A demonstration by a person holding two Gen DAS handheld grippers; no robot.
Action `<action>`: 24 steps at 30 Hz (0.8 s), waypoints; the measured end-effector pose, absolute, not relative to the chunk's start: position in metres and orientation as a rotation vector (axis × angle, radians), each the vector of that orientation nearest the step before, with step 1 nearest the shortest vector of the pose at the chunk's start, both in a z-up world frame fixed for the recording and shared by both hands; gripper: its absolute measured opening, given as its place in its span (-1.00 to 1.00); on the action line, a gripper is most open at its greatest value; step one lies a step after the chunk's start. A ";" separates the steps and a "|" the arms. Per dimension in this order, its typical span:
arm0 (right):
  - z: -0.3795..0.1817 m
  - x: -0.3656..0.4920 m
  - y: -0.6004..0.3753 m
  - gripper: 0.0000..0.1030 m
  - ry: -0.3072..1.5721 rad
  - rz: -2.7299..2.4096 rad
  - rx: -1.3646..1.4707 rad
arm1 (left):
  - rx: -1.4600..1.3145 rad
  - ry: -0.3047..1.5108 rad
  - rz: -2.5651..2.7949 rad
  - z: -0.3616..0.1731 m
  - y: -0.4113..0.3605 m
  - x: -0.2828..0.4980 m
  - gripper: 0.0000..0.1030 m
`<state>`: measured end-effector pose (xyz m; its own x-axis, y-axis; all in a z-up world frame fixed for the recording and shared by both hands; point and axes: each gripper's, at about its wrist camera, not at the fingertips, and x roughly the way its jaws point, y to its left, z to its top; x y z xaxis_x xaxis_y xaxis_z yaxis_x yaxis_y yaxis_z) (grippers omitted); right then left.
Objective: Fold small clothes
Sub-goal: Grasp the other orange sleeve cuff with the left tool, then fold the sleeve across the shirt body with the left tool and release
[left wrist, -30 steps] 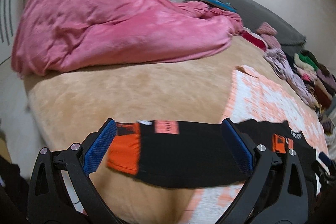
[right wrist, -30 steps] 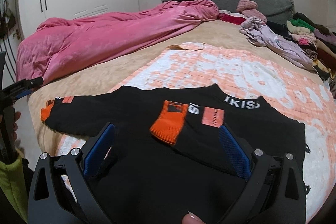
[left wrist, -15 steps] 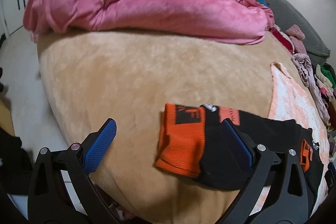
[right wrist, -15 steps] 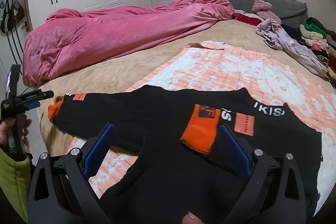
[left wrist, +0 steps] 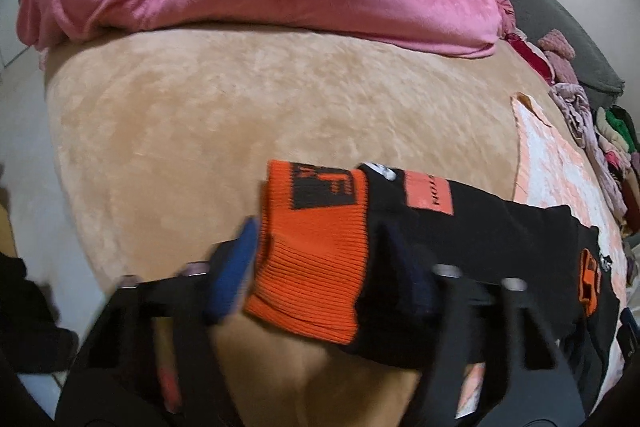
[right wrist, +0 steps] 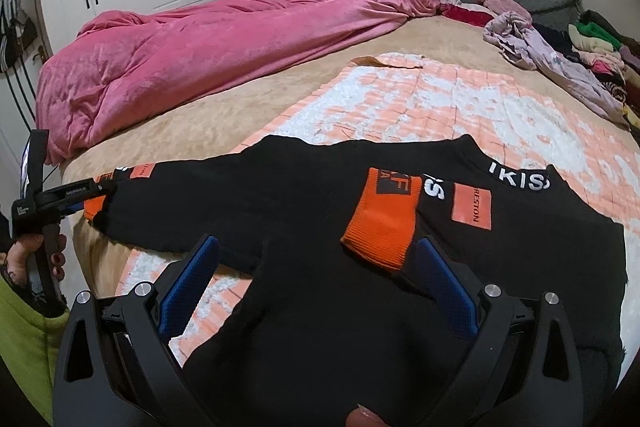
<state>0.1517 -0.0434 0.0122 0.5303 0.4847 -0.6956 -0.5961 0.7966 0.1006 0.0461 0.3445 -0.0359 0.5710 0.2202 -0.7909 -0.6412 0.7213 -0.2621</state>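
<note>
Left gripper (left wrist: 320,267), black with blue pads, is closing its jaws around the orange ribbed cuff (left wrist: 316,251) of the outstretched sleeve; motion blur hides whether the pads press yet. Right gripper (right wrist: 316,283) hangs wide open, holding nothing, just above the chest of the black knit sweater (right wrist: 320,307). That sweater lies flat on a peach-and-white quilted mat (right wrist: 440,107) over the beige plush bedspread (left wrist: 240,115), its other sleeve folded across the chest, orange cuff (right wrist: 382,223) between the open fingers. White letters "IKIS" mark the collar; an orange patch reads "RESTON".
</note>
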 end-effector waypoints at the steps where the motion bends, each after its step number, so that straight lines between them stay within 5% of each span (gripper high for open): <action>1: 0.012 0.152 -0.045 0.91 0.782 0.646 -0.153 | -0.571 0.813 0.536 -0.036 0.343 0.047 -0.36; 3: 0.011 0.153 -0.047 0.90 0.786 0.642 -0.147 | -0.592 0.788 0.490 -0.033 0.339 0.048 -0.79; 24: 0.013 0.164 -0.169 0.91 0.777 0.466 0.029 | -0.475 0.592 0.021 0.063 0.183 0.081 -0.83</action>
<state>0.1639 -0.1691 0.0130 0.6172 0.4152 -0.6683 -0.3943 0.8983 0.1940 0.0809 0.1828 0.0627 0.8326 -0.1153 -0.5418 -0.1530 0.8922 -0.4250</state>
